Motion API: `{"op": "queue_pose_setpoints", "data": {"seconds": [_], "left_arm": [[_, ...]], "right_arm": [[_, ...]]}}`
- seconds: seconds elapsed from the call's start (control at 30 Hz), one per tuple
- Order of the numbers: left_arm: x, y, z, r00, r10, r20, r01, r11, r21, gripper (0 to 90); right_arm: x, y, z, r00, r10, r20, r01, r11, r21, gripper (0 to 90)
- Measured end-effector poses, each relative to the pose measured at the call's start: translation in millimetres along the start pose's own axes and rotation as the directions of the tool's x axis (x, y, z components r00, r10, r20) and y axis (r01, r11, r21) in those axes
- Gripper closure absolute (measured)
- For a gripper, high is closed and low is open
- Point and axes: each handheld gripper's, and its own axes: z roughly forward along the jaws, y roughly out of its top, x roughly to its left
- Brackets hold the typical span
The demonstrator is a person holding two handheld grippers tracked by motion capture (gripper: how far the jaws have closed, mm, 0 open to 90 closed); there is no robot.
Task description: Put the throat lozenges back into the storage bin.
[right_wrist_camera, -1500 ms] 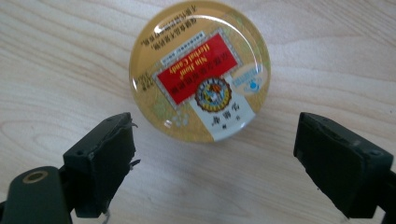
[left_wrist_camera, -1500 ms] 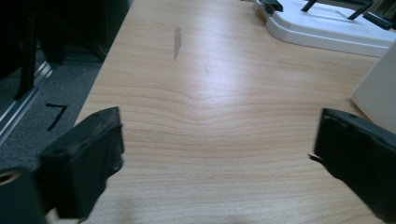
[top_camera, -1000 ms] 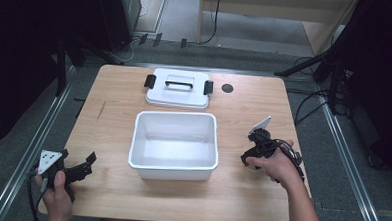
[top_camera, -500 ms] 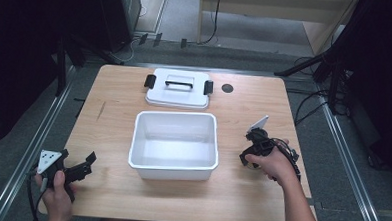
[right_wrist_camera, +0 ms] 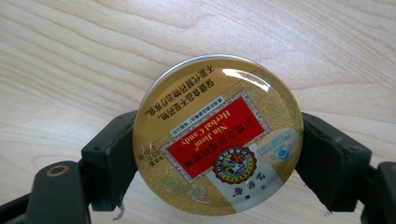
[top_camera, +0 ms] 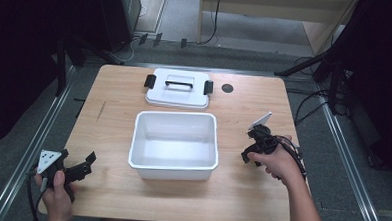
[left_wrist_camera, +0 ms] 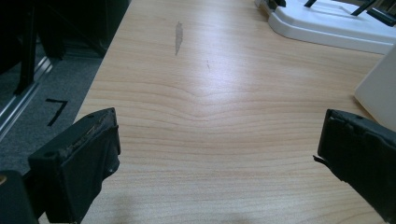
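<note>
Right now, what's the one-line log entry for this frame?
right claw: shut on candy tin, above table | left claw: open, empty | white bin: empty | lid: off, behind bin

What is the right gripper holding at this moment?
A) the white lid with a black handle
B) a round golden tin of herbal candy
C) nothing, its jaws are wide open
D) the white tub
B: in the right gripper view, the right gripper has its two black jaws pressed on both sides of the round candy tin, above the wooden table.
</note>
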Motion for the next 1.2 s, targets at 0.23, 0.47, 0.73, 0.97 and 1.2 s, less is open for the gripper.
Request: {"op": "queue_pose_setpoints", "data": {"seconds": [0.23, 0.47, 0.73, 0.97, 1.2], "left_arm": [[0.2, 0.1, 0.0, 1.0000, -0.001, 0.003, 0.001, 1.0000, 0.001, 0.0], [0.3, 0.1, 0.2, 1.0000, -0.001, 0.005, 0.001, 1.0000, 0.001, 0.0], [0.1, 0.2, 0.3, 1.0000, -0.001, 0.006, 0.001, 1.0000, 0.001, 0.0], [-0.1, 0.2, 0.7, 1.0000, -0.001, 0.006, 0.001, 1.0000, -0.002, 0.0], [-0.1, 0.2, 0.7, 1.0000, 0.000, 0.007, 0.000, 1.0000, -0.001, 0.0]], "right_arm": [[5.0, 1.9, -13.3, 0.9995, -0.033, 0.002, 0.033, 0.999, -0.008, 20.0], [12.9, 5.5, -28.2, 0.9980, -0.063, 0.004, 0.063, 0.998, -0.020, 20.0], [20.9, 8.2, -43.3, 0.9948, -0.102, 0.008, 0.102, 0.995, -0.021, 20.1], [28.9, 11.8, -57.5, 0.9908, -0.134, 0.021, 0.134, 0.991, -0.027, 20.1], [39.1, 15.6, -71.0, 0.9851, -0.170, 0.029, 0.170, 0.985, -0.029, 20.1]]}}
